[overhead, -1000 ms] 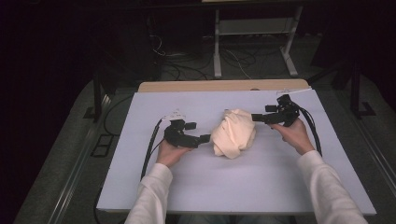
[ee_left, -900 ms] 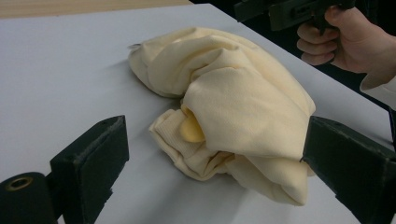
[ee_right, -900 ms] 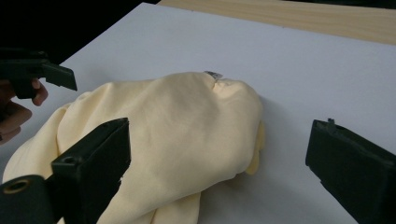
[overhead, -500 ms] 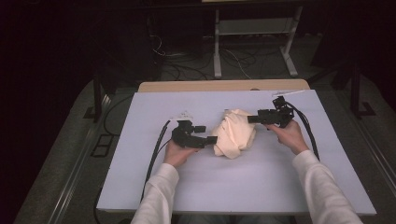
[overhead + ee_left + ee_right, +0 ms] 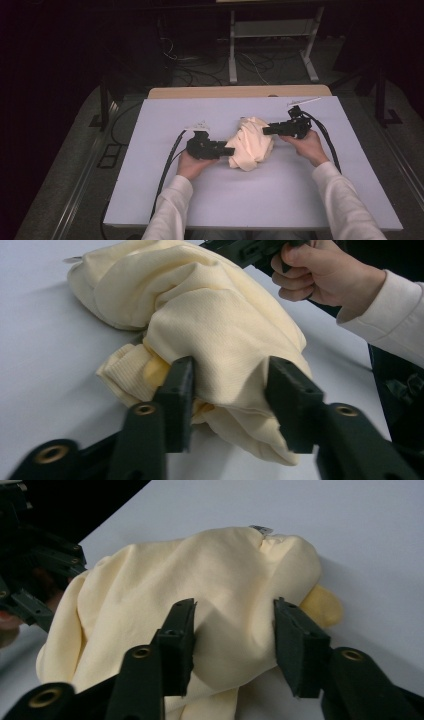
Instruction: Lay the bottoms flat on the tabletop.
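A crumpled cream cloth (image 5: 252,142) lies bunched in the middle of the pale table (image 5: 250,200). My left gripper (image 5: 230,150) reaches into its left side and my right gripper (image 5: 266,131) into its upper right side. In the left gripper view the cloth (image 5: 220,325) bulges between the two black jaws of the left gripper (image 5: 230,372), whose pads press into a thick fold. In the right gripper view the right gripper (image 5: 234,612) pinches another fold of the cloth (image 5: 200,575) in the same way. Both pairs of jaws have just been closing, with fabric between them.
A tan board (image 5: 240,92) runs along the table's far edge. Behind it stands a metal frame (image 5: 272,30) on a dark floor with loose cables (image 5: 195,65). Each gripper trails a black cable (image 5: 167,165) over the table. White sleeves (image 5: 345,200) enter from the bottom.
Both grippers have moved inward onto the cloth from either side. Their jaws have narrowed around folds of it, and the bundle looks squeezed tighter.
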### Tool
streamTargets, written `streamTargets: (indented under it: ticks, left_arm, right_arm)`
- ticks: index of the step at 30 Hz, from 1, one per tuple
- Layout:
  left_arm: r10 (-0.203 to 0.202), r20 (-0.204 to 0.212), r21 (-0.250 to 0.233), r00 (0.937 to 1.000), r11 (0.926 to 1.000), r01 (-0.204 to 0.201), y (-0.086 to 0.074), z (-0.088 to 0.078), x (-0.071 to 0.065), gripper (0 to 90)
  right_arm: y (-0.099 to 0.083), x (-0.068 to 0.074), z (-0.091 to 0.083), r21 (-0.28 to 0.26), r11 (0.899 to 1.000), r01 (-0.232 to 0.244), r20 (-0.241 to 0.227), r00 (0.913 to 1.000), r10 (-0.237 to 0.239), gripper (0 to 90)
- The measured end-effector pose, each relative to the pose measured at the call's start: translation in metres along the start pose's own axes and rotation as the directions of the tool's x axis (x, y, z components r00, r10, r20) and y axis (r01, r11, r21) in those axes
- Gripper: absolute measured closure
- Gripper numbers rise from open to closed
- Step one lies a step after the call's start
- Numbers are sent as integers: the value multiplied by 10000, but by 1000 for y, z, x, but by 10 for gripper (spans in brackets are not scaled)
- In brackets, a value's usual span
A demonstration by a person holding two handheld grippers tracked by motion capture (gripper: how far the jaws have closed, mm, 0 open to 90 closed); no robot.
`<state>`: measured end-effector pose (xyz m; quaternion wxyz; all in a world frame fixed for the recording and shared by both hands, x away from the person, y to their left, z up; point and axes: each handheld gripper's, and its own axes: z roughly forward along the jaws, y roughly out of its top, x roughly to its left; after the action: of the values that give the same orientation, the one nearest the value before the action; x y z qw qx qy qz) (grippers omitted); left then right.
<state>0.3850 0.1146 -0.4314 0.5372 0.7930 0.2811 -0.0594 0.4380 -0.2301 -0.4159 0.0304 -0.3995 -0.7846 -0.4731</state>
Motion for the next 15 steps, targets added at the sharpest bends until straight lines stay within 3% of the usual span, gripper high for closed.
streamTargets:
  ticks: [1,3,8,15]
  left_arm:
    - [72,36,47,10000,10000,-72,1,1,0,577]
    - [176,69,202,9998,9996,-177,4,3,-1,669]
    - [444,21,409,9990,9982,-444,9,7,-4,783]
    - [643,-343,540,9973,9966,-624,14,2,-7,822]
  right_arm:
    - [0,0,0,0,10000,0,0,10000,0,580]
    - [0,4,0,16,9996,287,136,9995,-288,674]
    - [1,8,1,172,9982,579,372,9976,-585,746]
    - [3,15,-3,167,9958,902,788,9927,-913,785]
